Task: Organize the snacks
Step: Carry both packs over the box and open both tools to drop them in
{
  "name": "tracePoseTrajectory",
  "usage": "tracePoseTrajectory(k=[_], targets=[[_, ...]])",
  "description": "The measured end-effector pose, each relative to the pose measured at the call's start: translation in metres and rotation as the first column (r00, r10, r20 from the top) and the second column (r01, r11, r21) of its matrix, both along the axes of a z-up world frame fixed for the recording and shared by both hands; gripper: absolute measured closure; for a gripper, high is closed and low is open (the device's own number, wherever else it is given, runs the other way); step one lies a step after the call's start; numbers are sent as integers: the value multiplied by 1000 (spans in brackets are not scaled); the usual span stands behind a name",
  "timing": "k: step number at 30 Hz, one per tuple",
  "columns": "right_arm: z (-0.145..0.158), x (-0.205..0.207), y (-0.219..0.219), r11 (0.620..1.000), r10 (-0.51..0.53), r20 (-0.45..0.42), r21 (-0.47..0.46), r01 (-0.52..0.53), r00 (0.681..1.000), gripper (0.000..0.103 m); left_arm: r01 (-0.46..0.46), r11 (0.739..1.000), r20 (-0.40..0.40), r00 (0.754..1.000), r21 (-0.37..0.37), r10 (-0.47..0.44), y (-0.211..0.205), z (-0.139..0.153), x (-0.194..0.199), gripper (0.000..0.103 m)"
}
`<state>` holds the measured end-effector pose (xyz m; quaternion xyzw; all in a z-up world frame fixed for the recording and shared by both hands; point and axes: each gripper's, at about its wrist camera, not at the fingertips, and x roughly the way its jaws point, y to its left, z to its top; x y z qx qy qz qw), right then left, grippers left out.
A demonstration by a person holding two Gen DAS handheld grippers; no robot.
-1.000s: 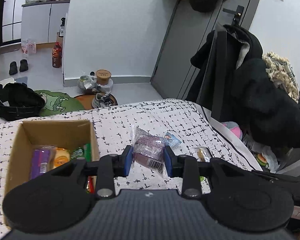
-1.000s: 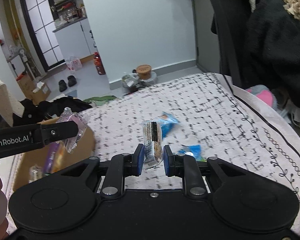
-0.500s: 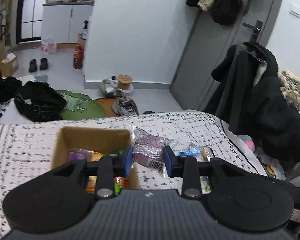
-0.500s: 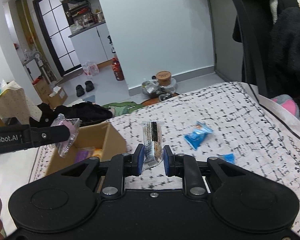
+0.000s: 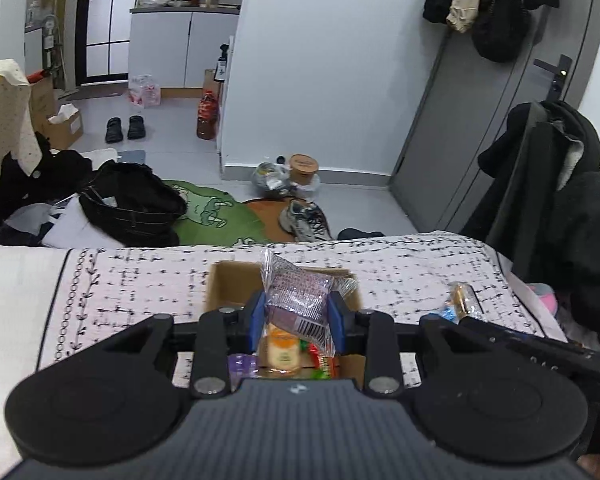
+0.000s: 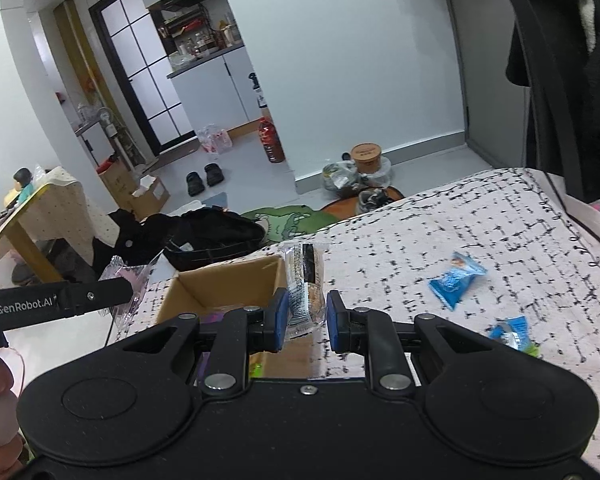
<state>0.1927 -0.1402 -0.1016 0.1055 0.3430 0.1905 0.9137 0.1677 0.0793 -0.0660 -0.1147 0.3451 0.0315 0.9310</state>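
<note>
Item: cardboard box point(image 5: 220, 288), open-topped, on a white black-flecked bedcover point(image 5: 140, 280). Contents visible through the left wrist view: a round orange-labelled snack point(image 5: 284, 350), a purple pack point(image 5: 240, 362), red and green wrappers point(image 5: 320, 360).

Left gripper point(image 5: 298, 314): blue pads pinching a clear packet with a purple-pink filling point(image 5: 298, 294). The packet hangs directly over the box opening, its crimped top pointing to 12 o'clock in that view. In the right wrist view the same packet point(image 6: 126, 280) sits at 9 o'clock, beside the box's left wall.

Right gripper point(image 6: 306, 316): pads pressed on the lower part of a clear-wrapped bar with a black-and-white label point(image 6: 306, 280), held upright. It sits at the box's right wall point(image 6: 236, 280), not clearly over the opening.

Loose stock on the cover: blue packet point(image 6: 456, 282) at 3 o'clock of the right gripper, a second blue packet point(image 6: 512, 330) at 4 o'clock.

Risks, as judged:
- Bar released where it is would probably strike the box rim and tip out onto the cover, since it stands at the edge.
- Both grippers converge on one small opening; their fingers could knock together or nudge the light box sideways.
- Slippery film and a low pinch leave the bar top-heavy; a quick swing might let it pivot or slide free.
- Purple packet may land on the crowded contents and perch high.
</note>
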Motion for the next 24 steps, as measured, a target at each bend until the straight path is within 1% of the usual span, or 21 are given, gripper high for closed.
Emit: tracePoseTrajectory(k=[4,8,12,15,19,22,23,24], targets=[[-3,2,10,1000,23,-9,6,-23,1000,83,3,1000,-12,1000,4,-3,9,-4,2,71],[-7,4,21,999,45,-18,9,-45,999,83,29,1000,-20,999,-2,-29,10,-10,7,70],[-8,6,30,998,57,-21,6,-57,998,83,21,1000,-12,1000,-12,-21,8,-19,13,69],[-9,8,36,998,67,-20,1,-67,998,83,7,1000,-6,1000,-17,-7,9,-23,16,64],[-12,11,41,997,75,-25,-4,-75,997,83,-75,996,-16,997,-45,74,13,-20,14,54],[-13,11,46,997,79,-28,-1,-79,996,83,-110,992,-27,994,-67,109,18,-18,8,46],[-13,11,48,997,82,-29,0,-82,996,82,-121,991,-32,992,-65,119,18,-18,6,45],[-14,11,49,996,84,-29,2,-84,996,78,-123,991,-35,992,-62,121,18,-17,4,42]])
